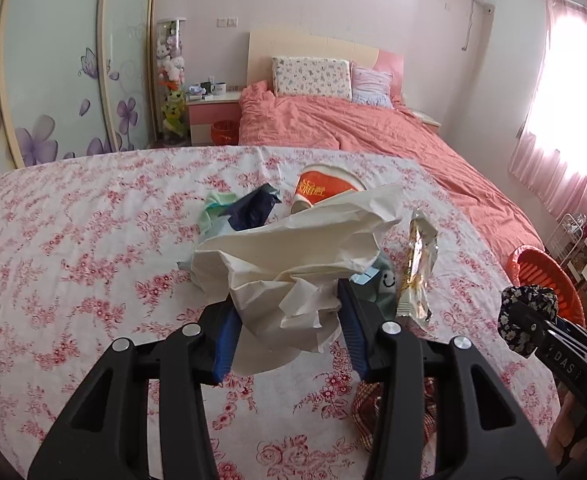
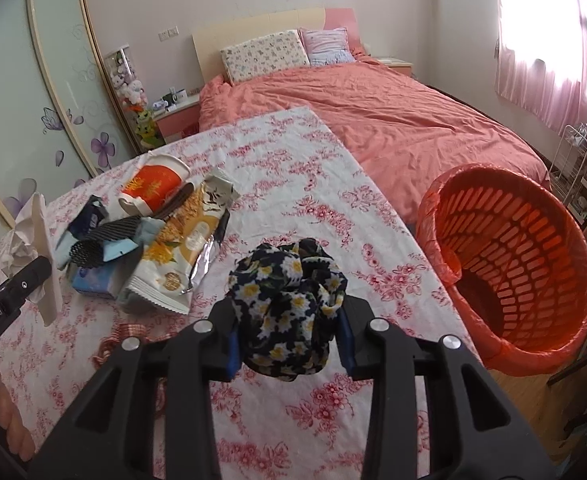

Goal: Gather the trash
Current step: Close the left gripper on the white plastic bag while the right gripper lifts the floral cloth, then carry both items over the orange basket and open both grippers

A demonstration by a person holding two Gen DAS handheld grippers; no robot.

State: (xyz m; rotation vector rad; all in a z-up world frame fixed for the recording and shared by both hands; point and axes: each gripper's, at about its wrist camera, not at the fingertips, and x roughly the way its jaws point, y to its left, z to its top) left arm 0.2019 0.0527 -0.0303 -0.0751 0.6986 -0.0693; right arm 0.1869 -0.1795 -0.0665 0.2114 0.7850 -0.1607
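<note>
crumpled white paper (image 1: 289, 276), floral cloth wad (image 2: 289, 304)

A table (image 2: 293, 152) under a white cloth printed with pink flowers carries the things. On it, toward the far left in the right wrist view, lies a heap: an orange paper cup (image 2: 155, 186) on its side, a yellow-and-white snack wrapper (image 2: 181, 256), a dark blue wrapper (image 2: 87, 216), a black mesh piece (image 2: 105, 240) and a light blue pack (image 2: 93, 280). The rest of the cloth is bare.
</note>
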